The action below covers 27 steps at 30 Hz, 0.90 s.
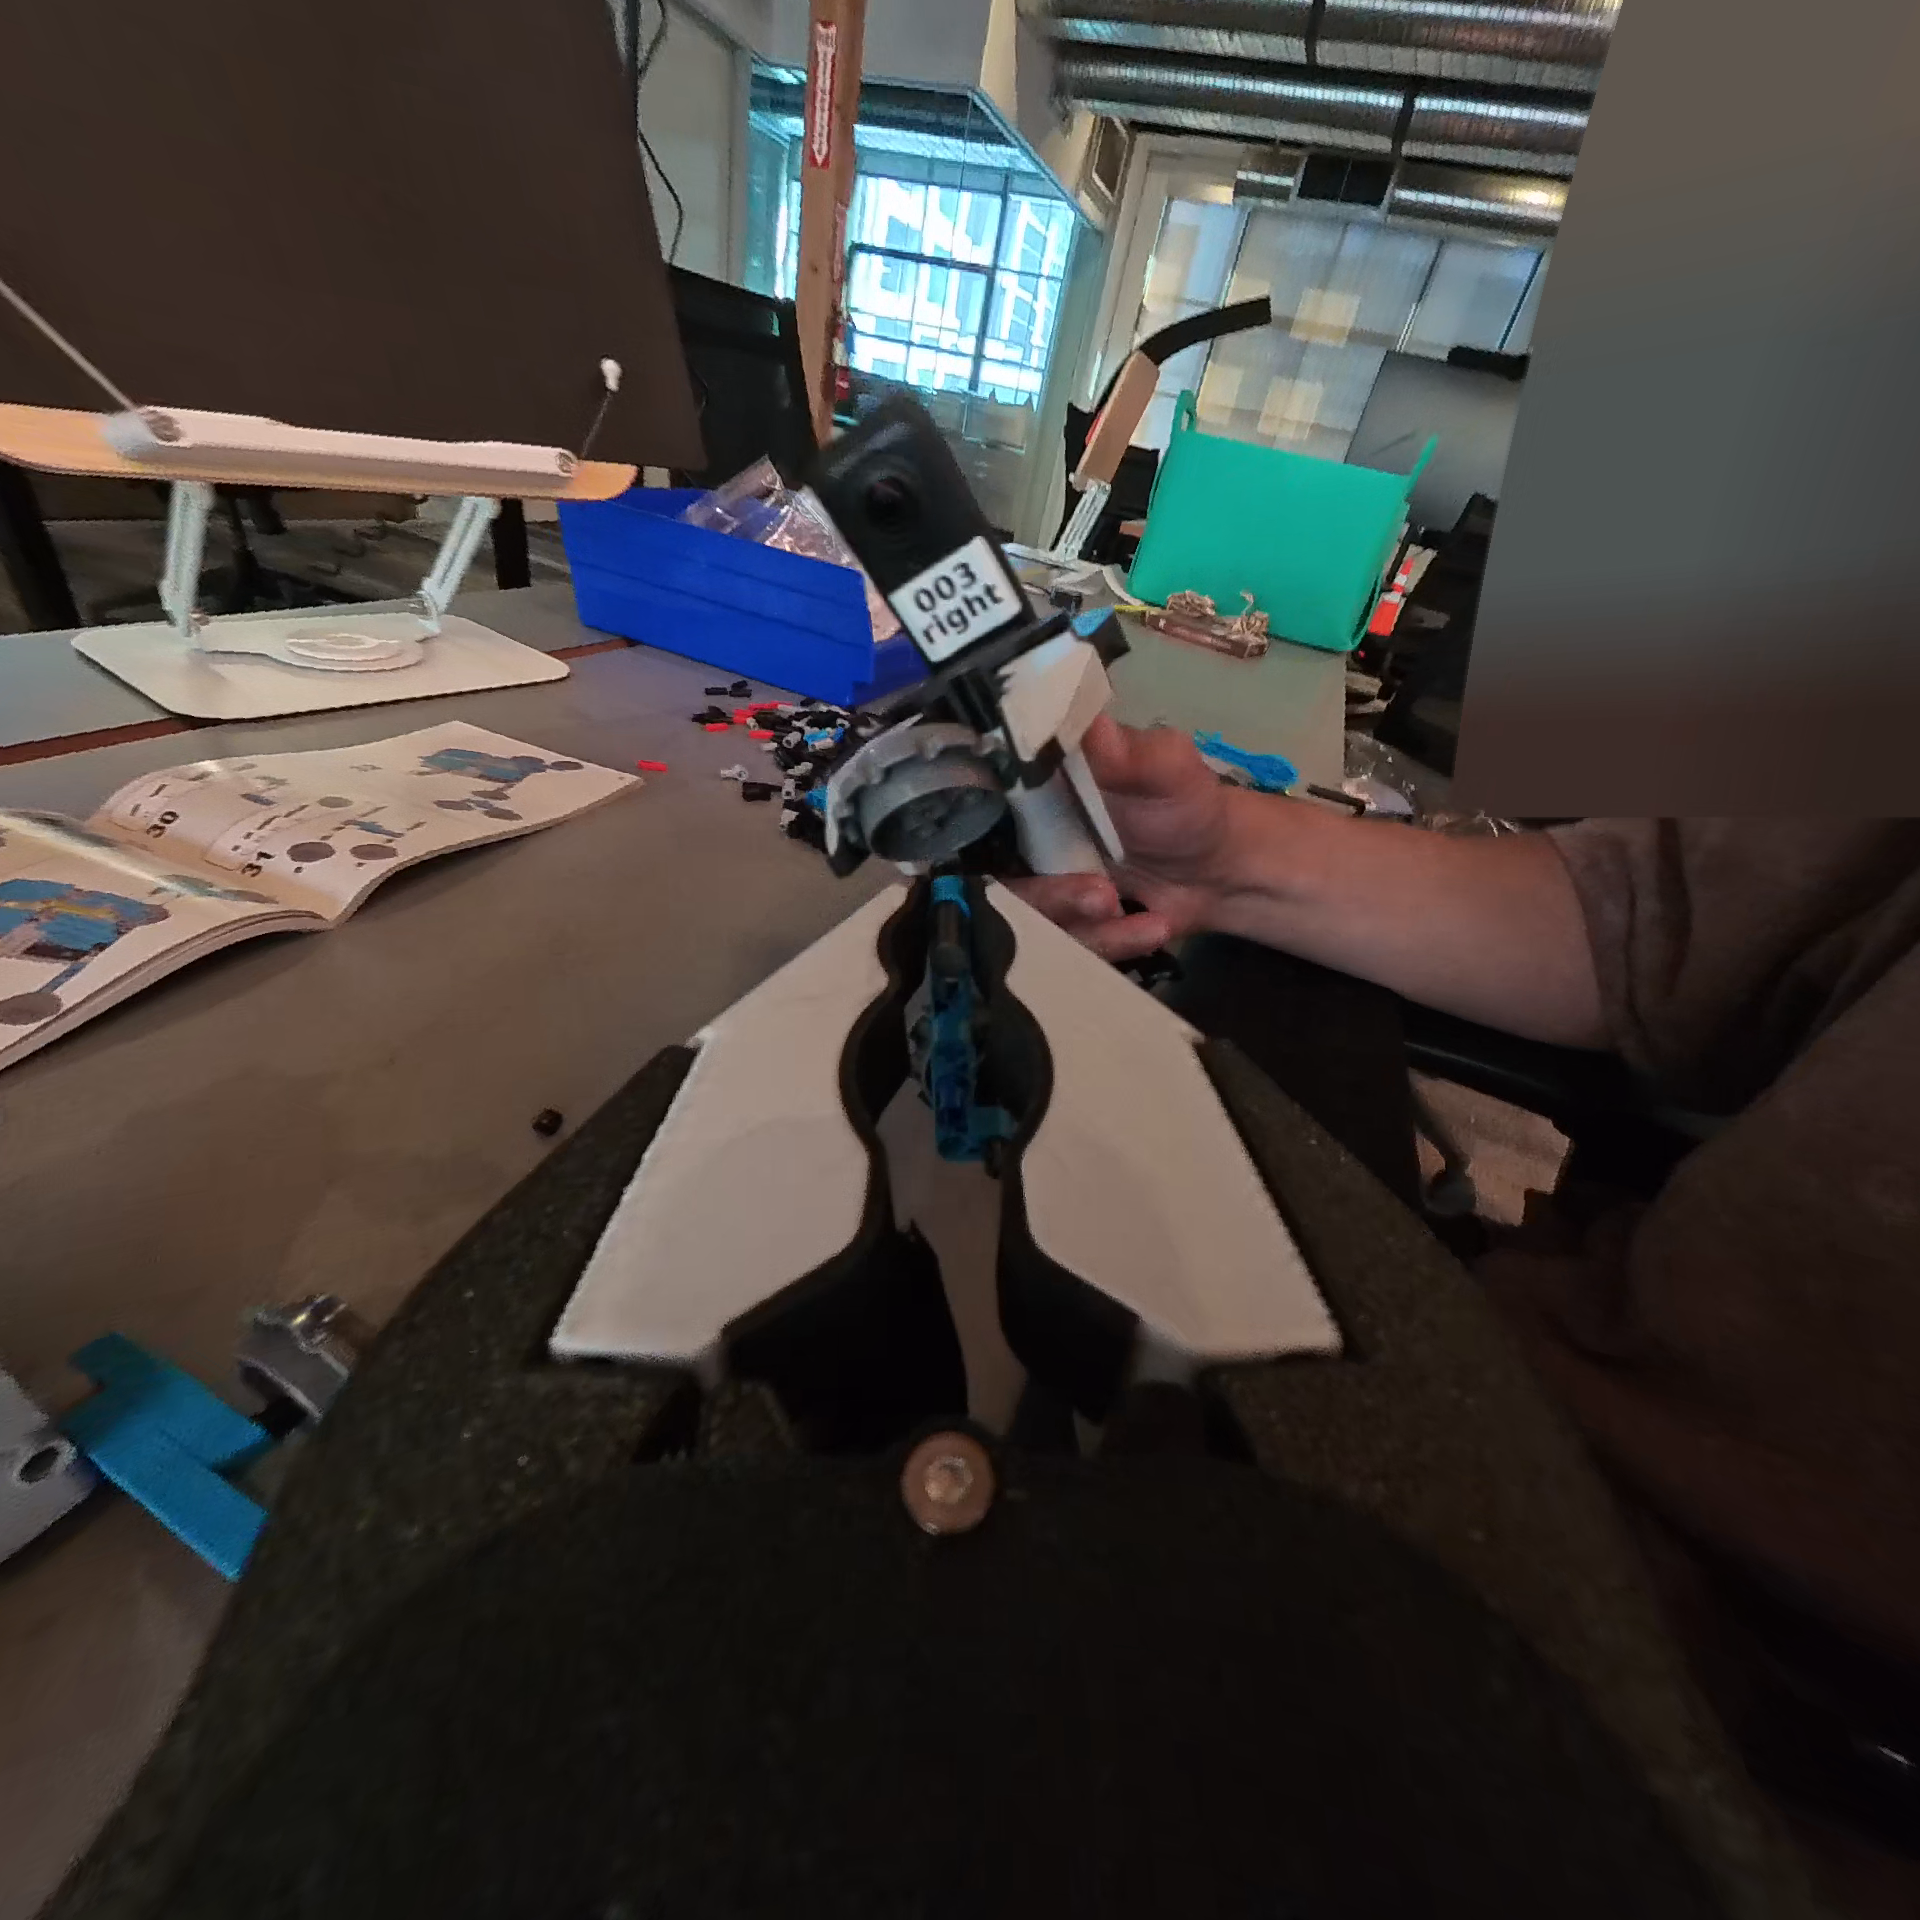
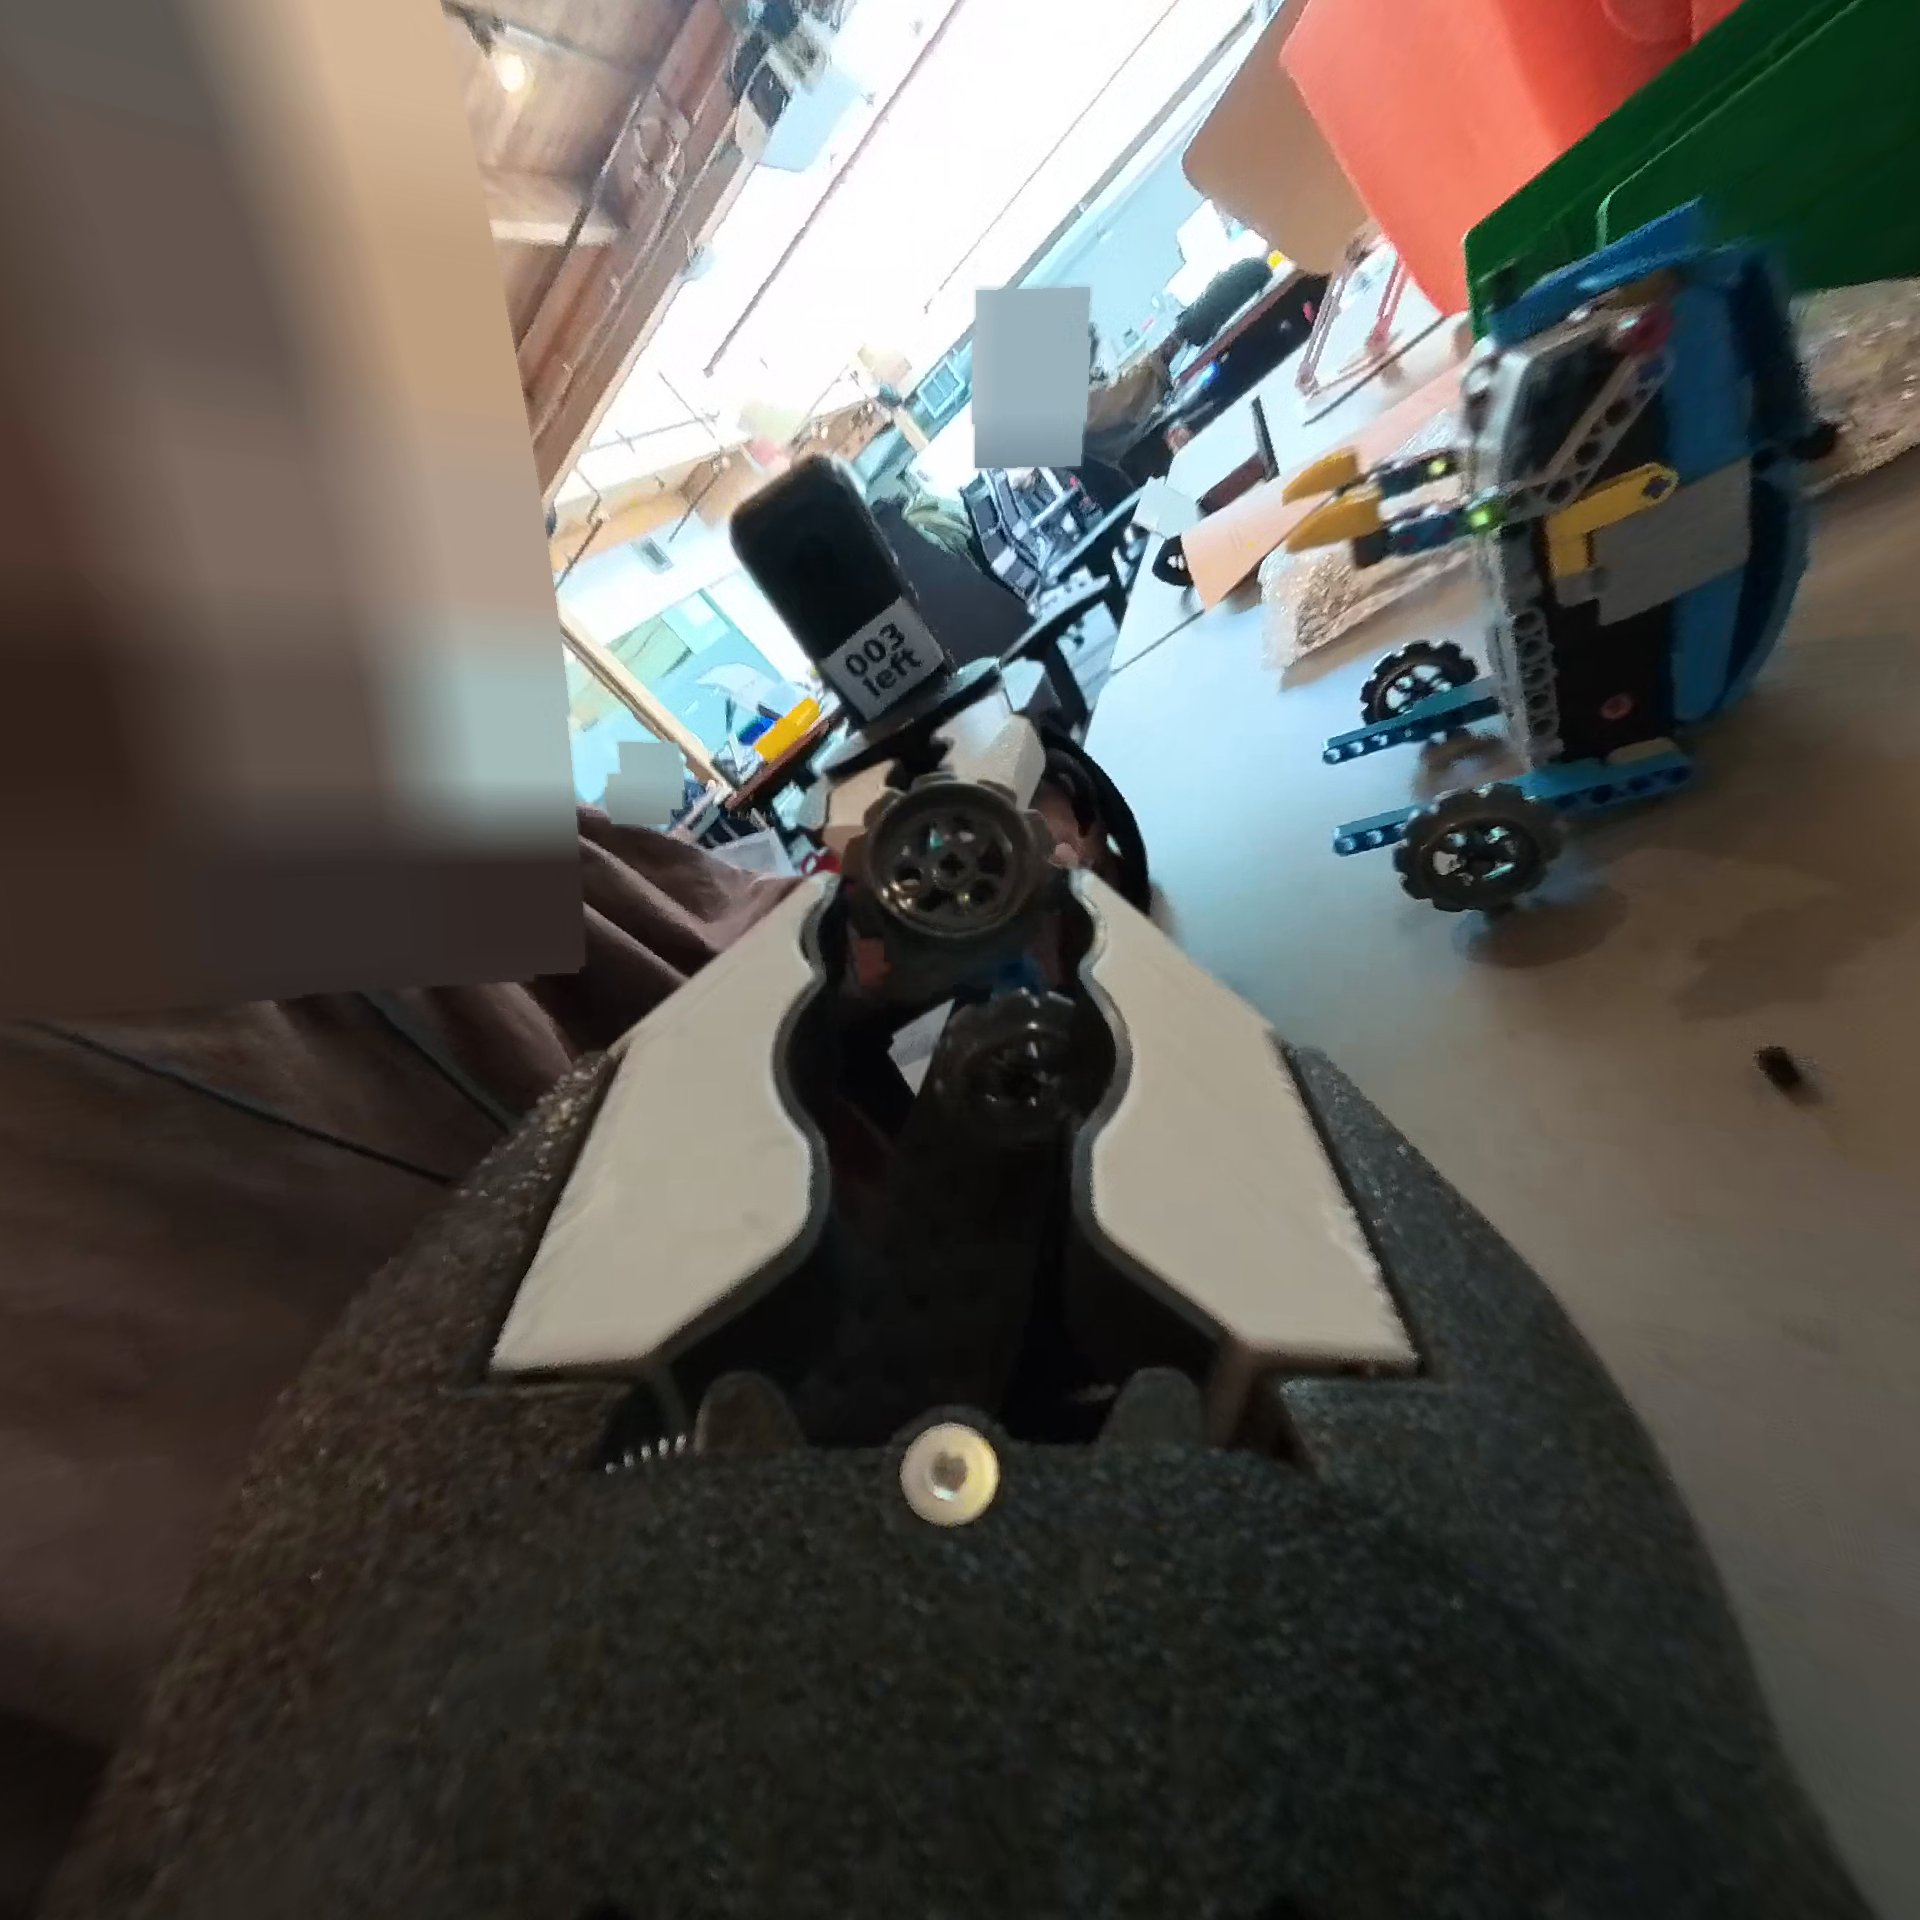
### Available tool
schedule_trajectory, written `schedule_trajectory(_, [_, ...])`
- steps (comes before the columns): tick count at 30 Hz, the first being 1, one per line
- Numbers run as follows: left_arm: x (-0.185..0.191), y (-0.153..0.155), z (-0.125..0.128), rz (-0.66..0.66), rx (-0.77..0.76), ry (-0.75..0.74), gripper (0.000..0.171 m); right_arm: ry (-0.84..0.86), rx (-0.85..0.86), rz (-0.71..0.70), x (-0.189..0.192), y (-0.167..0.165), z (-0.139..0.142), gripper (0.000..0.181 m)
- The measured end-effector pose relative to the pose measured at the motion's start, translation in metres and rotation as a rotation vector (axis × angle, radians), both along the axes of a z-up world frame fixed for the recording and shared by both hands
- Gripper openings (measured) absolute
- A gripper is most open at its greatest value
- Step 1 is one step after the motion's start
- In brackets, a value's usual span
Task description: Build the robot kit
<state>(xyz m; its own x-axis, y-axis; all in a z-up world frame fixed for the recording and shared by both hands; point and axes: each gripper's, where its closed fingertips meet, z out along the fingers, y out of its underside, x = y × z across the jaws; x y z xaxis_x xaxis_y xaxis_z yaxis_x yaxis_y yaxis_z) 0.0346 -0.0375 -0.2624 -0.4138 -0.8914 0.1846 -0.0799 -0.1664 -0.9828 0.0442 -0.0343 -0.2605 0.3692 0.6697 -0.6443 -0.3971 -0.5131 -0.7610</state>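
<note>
1. Blue wheeled brick model [image 2: 1621, 540] stands on the table [image 2: 1455, 1247], well right of the grippers.
2. Left gripper [image 1: 951, 925], jaws nearly closed, clamps the blue beam assembly [image 1: 951, 1039]: light, stiff, snap-fit.
3. Right gripper [image 2: 951, 904] pinches the grey wheel [image 2: 943, 860] by its rim, touching that beam's end.

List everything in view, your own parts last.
Instruction booklet: 1, white and blue, open, left on table.
Storage bin: 1, blue, behind the loose parts.
Loose parts: pile, black, red, blue, mid-table.
Bag: 1, green, far right.
Model vehicle: 1, blue, black-wheeled, on table.
Wheels: 2, grey-black, inside right tool.
Beam assembly: 1, blue, clamped in left tool.
Hand: 1, holding right tool.
Left tool: 1, white-black, shut.
Right tool: 1, white-black, grip unclear.
</note>
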Motion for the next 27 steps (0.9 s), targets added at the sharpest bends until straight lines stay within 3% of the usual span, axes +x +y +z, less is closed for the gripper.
schedule_trajectory(2, [0.002,0.005,-0.001,0.023,-0.021,0.014,0.006,-0.048,-0.034,-0.088,0.015,0.005,-0.009,0.039])
schedule_trajectory(3, [0.004,0.005,-0.004,0.025,-0.017,0.032,0.006,-0.155,-0.084,-0.157,0.027,0.009,-0.025,0.040])
schedule_trajectory(6, [0.010,-0.002,-0.014,0.037,0.070,0.079,0.006,-0.725,-0.231,-0.293,0.071,-0.003,-0.096,0.041])
schedule_trajectory(7, [0.012,-0.004,-0.017,0.043,0.106,0.093,0.006,-0.826,-0.253,-0.282,0.077,-0.010,-0.106,0.041])
schedule_trajectory(12, [0.019,-0.013,-0.032,0.066,0.234,0.156,0.006,-1.061,-0.289,-0.271,0.089,-0.021,-0.131,0.040])
schedule_trajectory(16, [0.021,-0.017,-0.039,0.090,0.328,0.174,0.006,-0.973,-0.262,-0.329,0.088,-0.017,-0.108,0.050])
schedule_trajectory(19, [0.024,-0.018,-0.045,0.118,0.392,0.196,0.006,-0.642,-0.188,-0.380,0.049,-0.007,-0.049,0.050])
schedule_trajectory(21, [0.026,-0.017,-0.047,0.150,0.437,0.200,0.005,-0.442,-0.231,-0.415,0.023,-0.004,-0.030,0.052])
schedule_trajectory(24, [0.027,-0.016,-0.051,0.198,0.526,0.197,0.006,-0.511,-0.319,-0.473,0.007,-0.006,-0.048,0.056])
schedule_trajectory(27, [0.027,-0.017,-0.052,0.228,0.598,0.186,0.006,-0.517,-0.318,-0.530,0.006,-0.008,-0.048,0.045])
